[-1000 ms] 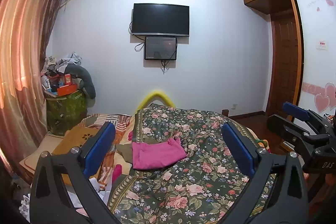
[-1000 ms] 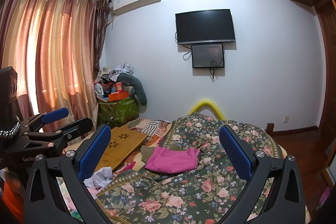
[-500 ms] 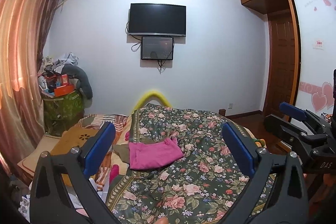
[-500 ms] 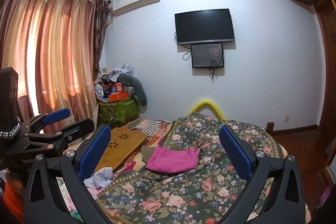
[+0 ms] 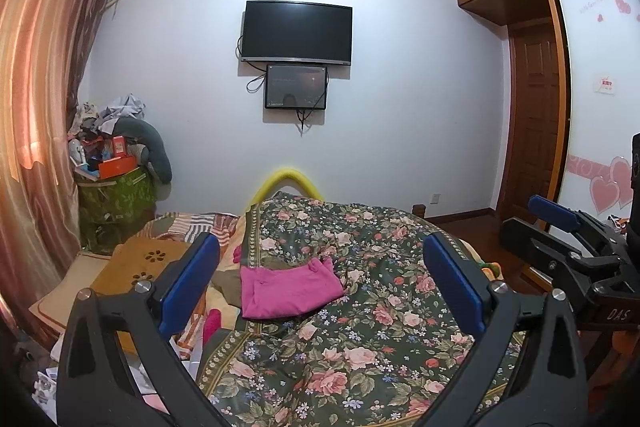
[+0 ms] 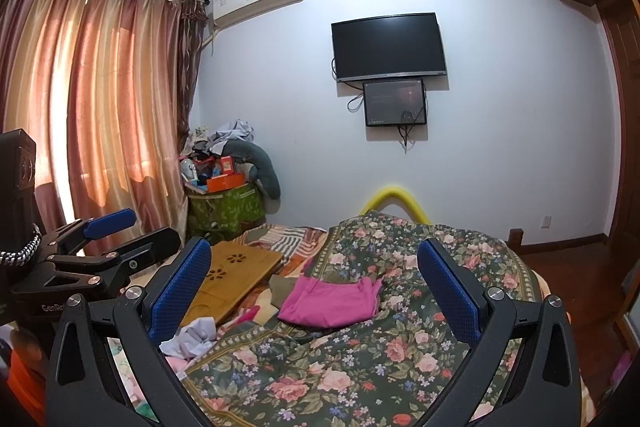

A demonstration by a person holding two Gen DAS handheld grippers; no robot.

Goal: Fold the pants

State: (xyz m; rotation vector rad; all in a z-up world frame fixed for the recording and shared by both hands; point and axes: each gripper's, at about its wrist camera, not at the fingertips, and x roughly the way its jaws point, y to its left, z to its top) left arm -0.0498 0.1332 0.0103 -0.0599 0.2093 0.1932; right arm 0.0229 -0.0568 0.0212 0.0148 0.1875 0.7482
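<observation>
The pink pants lie folded into a compact, slightly rumpled rectangle on the floral bedspread, well ahead of both tongs. The left tongs and right tongs gape wide, holding nothing. Only the right view shows the full curtain; only the left shows the heart-decorated wardrobe door.

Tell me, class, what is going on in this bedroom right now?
A person holds a two-finger gripper in each hand above a bed covered by a floral quilt. The left gripper and the right gripper are both open and hold nothing. A pink garment, seemingly the pants, lies in a compact, apparently folded bundle on the quilt, ahead of both grippers and apart from them. A wooden lap tray rests beside it.
</observation>
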